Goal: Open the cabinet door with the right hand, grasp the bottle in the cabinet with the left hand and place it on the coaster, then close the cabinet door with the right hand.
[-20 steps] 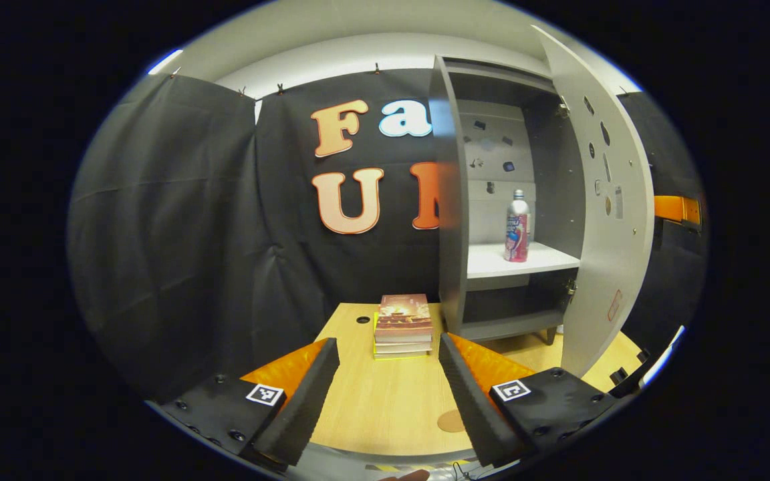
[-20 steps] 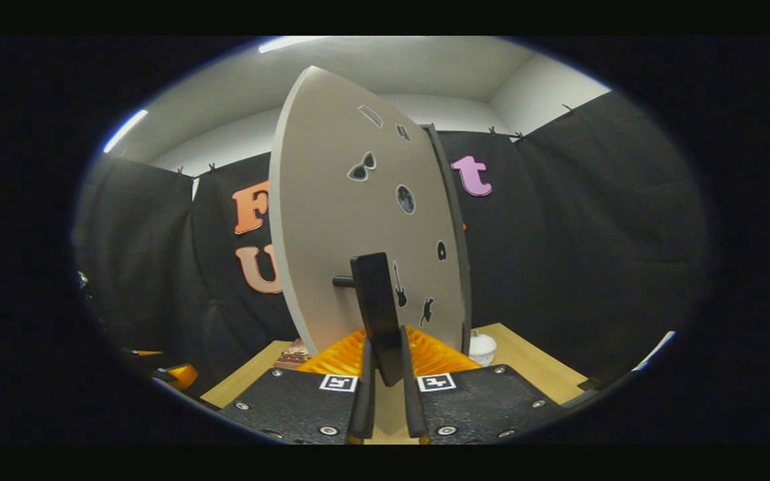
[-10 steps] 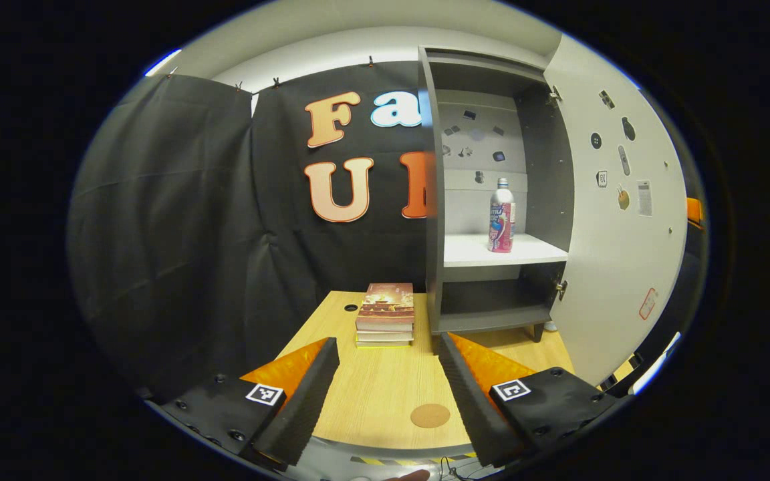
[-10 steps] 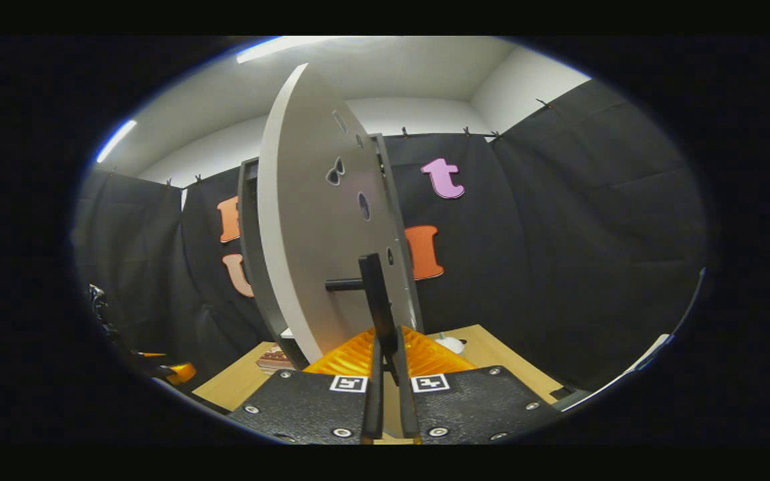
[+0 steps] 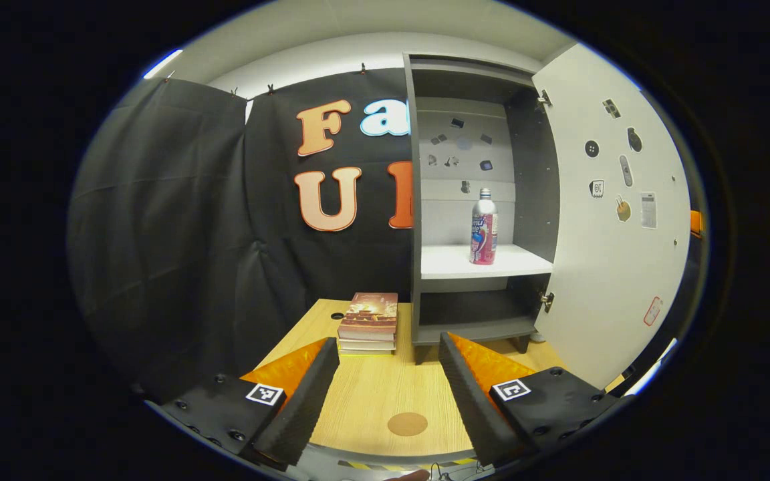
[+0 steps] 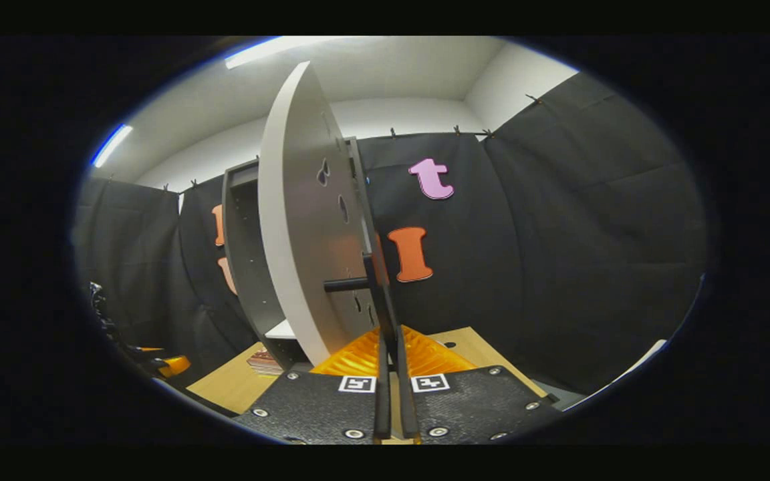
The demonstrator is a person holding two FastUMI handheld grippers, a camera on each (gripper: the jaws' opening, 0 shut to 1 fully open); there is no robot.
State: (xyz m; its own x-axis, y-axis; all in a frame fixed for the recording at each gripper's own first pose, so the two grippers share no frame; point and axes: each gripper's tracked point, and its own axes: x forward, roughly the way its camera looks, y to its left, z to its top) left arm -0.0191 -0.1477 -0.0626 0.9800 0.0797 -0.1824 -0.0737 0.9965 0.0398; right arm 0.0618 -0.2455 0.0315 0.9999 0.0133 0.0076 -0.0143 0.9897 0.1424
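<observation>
Gripping the door handle (image 6: 377, 294), your right gripper (image 6: 392, 374) holds the cabinet door (image 6: 295, 220) wide. Your left gripper (image 5: 388, 381) gapes empty, the bottle (image 5: 483, 218) well beyond, up-right of its jaws.

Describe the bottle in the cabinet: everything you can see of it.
The bottle is slim and looks metallic: a silver neck and shoulder under a small cap, and a pink-red wrap with blue and white print on the body. It stands upright on the cabinet's white shelf, toward the right side, apart from the walls. Nothing else touches it. The left gripper is open and well short of it.
</observation>
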